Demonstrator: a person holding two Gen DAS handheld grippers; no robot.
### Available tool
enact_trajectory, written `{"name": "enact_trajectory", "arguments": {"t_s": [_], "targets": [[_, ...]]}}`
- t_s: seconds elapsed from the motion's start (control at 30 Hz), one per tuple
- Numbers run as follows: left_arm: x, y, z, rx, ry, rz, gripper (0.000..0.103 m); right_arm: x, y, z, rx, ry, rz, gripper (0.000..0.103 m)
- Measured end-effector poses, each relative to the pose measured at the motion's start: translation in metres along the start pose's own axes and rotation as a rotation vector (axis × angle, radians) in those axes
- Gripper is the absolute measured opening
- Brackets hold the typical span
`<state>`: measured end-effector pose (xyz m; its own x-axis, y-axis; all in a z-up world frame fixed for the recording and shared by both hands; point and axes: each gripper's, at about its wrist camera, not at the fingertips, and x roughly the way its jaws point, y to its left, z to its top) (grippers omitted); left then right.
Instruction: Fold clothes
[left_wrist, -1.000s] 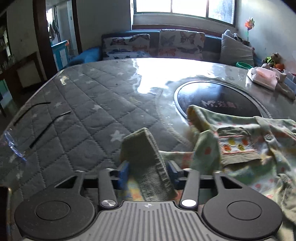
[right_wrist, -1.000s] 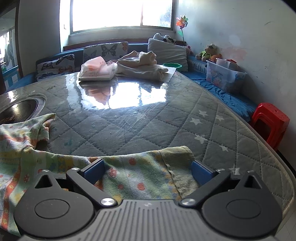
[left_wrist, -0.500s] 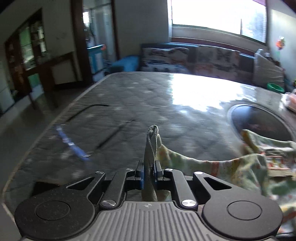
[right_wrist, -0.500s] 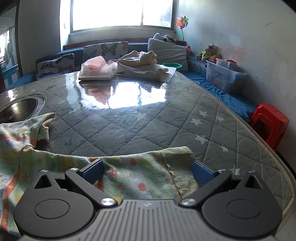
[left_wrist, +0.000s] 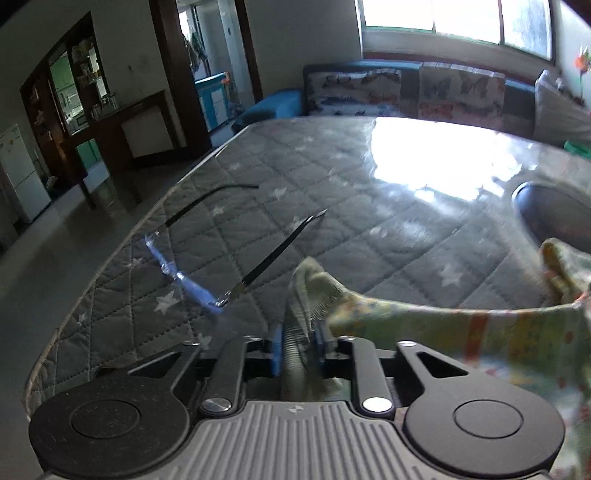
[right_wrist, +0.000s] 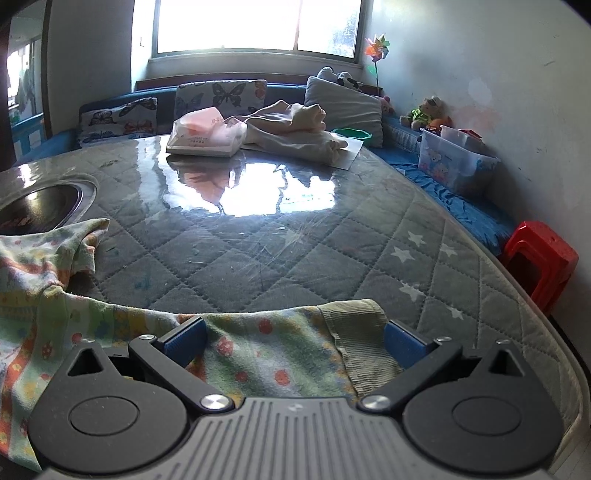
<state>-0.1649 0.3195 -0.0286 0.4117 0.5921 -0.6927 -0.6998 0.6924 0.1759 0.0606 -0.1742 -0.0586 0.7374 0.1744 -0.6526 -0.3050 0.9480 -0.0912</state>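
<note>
A small floral garment with ribbed olive cuffs lies on the quilted grey table. In the left wrist view my left gripper (left_wrist: 298, 341) is shut on one ribbed cuff (left_wrist: 308, 295), and the floral cloth (left_wrist: 461, 332) trails off to the right. In the right wrist view my right gripper (right_wrist: 294, 338) is open, with the other ribbed cuff (right_wrist: 360, 332) and the floral cloth (right_wrist: 258, 350) lying flat between its blue pads (right_wrist: 400, 341). The rest of the garment (right_wrist: 33, 280) is bunched at the left.
A pair of glasses (left_wrist: 221, 251) lies near the table's left edge (left_wrist: 122, 251). A round dark inset (right_wrist: 40, 203) sits mid-table. A tissue pack (right_wrist: 207, 133) and beige clothes (right_wrist: 295, 133) lie at the far side. A red stool (right_wrist: 537, 262) stands right of the table.
My left gripper closed on the ribbed cuff and swung left, pulling the sleeve out toward the glasses. My right gripper stayed open and still over the other cuff.
</note>
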Motion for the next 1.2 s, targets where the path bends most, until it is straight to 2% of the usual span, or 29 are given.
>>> {"name": "enact_trajectory", "arguments": {"t_s": [0.13,0.23,0.4,0.57,0.7,0.8,0.9,1.0,1.2], "targets": [[-0.01,0.003,0.001,0.005,-0.017,0.037,0.051,-0.008,0.011,0.006,-0.067,0.004,0.03,0.103],[-0.027,0.001,0.007,0.006,-0.053,0.019,0.051,-0.019,0.025,0.012,-0.122,-0.007,0.112,0.103],[-0.062,-0.04,0.009,0.058,-0.108,-0.202,0.051,-0.031,0.057,0.027,-0.213,-0.016,0.314,0.103],[-0.076,-0.103,0.0,0.146,-0.089,-0.449,0.051,-0.04,0.104,0.03,-0.346,-0.029,0.49,0.103],[-0.077,-0.145,-0.021,0.252,-0.05,-0.555,0.051,-0.048,0.137,0.02,-0.454,-0.028,0.588,0.103],[-0.079,-0.163,-0.038,0.327,-0.033,-0.579,0.051,-0.055,0.15,0.007,-0.536,-0.023,0.619,0.103],[-0.088,-0.165,-0.053,0.39,-0.07,-0.571,0.051,-0.062,0.155,-0.008,-0.635,-0.022,0.6,0.103],[-0.092,-0.162,-0.052,0.413,-0.079,-0.564,0.051,-0.069,0.154,-0.012,-0.672,-0.037,0.596,0.102],[-0.086,-0.158,-0.043,0.398,-0.063,-0.556,0.052,-0.058,0.141,0.011,-0.571,-0.017,0.612,0.1]]}}
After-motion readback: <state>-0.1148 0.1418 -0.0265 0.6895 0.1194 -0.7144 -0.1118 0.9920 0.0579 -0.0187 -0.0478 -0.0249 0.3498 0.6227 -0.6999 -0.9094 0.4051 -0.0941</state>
